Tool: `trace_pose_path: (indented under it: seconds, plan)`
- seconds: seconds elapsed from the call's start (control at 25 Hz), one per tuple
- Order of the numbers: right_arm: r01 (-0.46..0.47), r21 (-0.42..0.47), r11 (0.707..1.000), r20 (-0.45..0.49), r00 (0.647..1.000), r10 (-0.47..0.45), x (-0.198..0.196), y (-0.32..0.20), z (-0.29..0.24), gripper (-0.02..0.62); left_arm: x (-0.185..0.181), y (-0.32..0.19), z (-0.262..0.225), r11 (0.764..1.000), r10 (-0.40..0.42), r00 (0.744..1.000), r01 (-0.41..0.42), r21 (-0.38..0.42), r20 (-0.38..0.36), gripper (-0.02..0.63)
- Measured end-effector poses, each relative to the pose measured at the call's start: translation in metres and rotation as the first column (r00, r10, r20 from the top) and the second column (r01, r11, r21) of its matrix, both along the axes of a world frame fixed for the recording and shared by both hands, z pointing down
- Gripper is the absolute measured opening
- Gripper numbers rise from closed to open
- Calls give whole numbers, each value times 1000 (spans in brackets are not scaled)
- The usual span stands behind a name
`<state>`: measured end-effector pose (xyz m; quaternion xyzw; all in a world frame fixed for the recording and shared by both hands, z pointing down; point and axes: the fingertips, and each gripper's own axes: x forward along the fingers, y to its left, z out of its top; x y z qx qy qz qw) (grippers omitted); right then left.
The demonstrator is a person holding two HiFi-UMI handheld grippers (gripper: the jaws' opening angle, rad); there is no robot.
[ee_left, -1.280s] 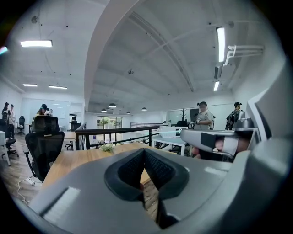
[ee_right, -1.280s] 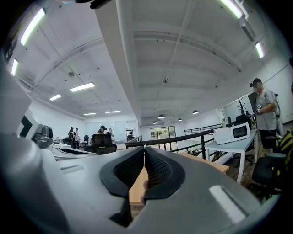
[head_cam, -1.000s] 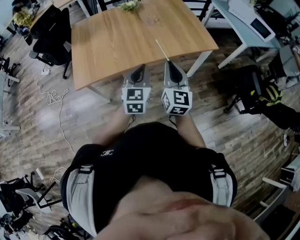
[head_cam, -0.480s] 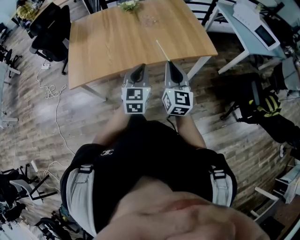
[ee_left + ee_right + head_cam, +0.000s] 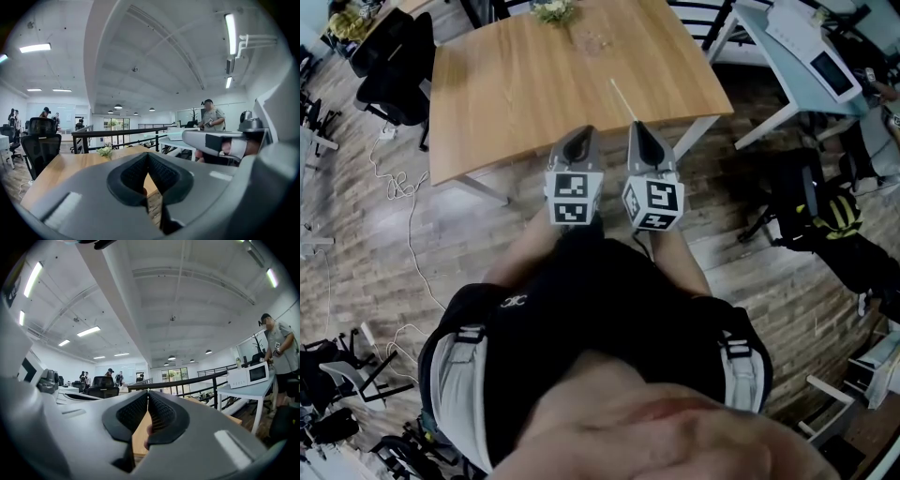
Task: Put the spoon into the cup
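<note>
A clear glass cup (image 5: 598,39) stands at the far side of the wooden table (image 5: 506,103), next to a small bunch of flowers (image 5: 551,9). A thin pale spoon (image 5: 623,99) sticks out forward from the tip of my right gripper (image 5: 637,127) and reaches over the table's near edge. In the right gripper view that gripper (image 5: 148,393) has its jaws pressed together, with a sliver of the handle between the tips. My left gripper (image 5: 579,136) hovers beside it at the table's near edge. Its jaws (image 5: 147,155) are shut on nothing.
Black office chairs (image 5: 389,66) stand left of the table. A pale desk with a white appliance (image 5: 811,47) stands to the right. Cables (image 5: 398,192) lie on the wood floor. A person (image 5: 211,117) stands by a far desk, and a railing (image 5: 197,380) runs behind the table.
Both grippers stay where they were. The table has drifted slightly left in the head view as the camera turned.
</note>
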<state>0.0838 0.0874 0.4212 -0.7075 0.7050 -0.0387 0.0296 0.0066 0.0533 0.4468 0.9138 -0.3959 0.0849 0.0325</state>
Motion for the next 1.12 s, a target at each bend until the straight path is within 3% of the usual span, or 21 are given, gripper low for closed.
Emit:
trace_pose_path:
  seconds: [0.4, 1.12]
  plan:
    - [39, 8, 999, -15, 999, -39, 5, -59, 2, 6, 6, -56, 6, 1000, -28, 1000, 28, -6, -14, 12]
    - [64, -19, 998, -53, 996, -65, 23, -214, -5, 6, 31, -213, -1, 999, -33, 998, 31, -35, -49, 12]
